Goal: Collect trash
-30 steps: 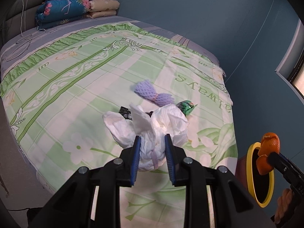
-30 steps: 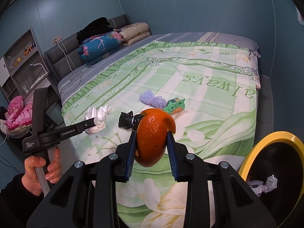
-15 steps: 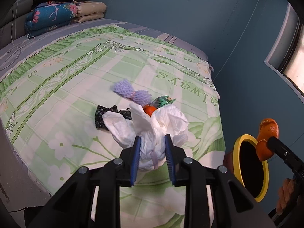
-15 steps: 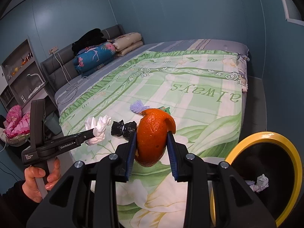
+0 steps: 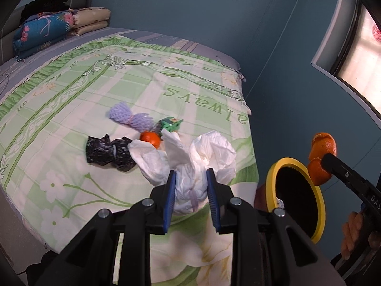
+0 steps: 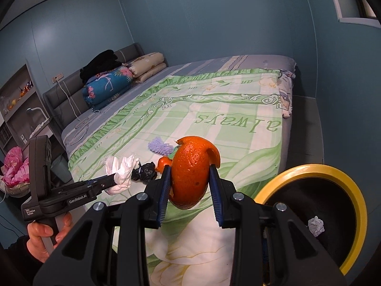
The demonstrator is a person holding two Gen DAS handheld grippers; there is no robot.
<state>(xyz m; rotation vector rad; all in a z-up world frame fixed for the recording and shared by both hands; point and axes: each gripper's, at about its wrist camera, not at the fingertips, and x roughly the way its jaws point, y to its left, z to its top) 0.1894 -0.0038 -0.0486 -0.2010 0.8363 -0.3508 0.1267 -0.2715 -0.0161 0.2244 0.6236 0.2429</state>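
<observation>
My left gripper (image 5: 190, 186) is shut on a crumpled white tissue wad (image 5: 190, 164), held above the bed's near edge; it also shows in the right wrist view (image 6: 121, 171). My right gripper (image 6: 189, 181) is shut on an orange peel (image 6: 190, 171), held just left of the yellow-rimmed trash bin (image 6: 357, 205); in the left wrist view the peel (image 5: 321, 157) hangs over the bin's rim (image 5: 319, 214). On the bedspread lie a black bag (image 5: 107, 151), a purple foam net (image 5: 129, 116), a green wrapper (image 5: 170, 124) and another orange piece (image 5: 150, 138).
The green floral bedspread (image 5: 71, 100) covers the bed. Folded quilts and pillows (image 6: 114, 83) lie at the headboard. The bin holds a crumpled tissue (image 6: 315, 225). A shelf and bedside table (image 6: 21, 109) stand at the left. A window (image 5: 362, 47) is on the right wall.
Both grippers have drawn back from the bed toward the bin with their loads. The bin looms larger, and the second orange piece and black bag came into view behind the tissue.
</observation>
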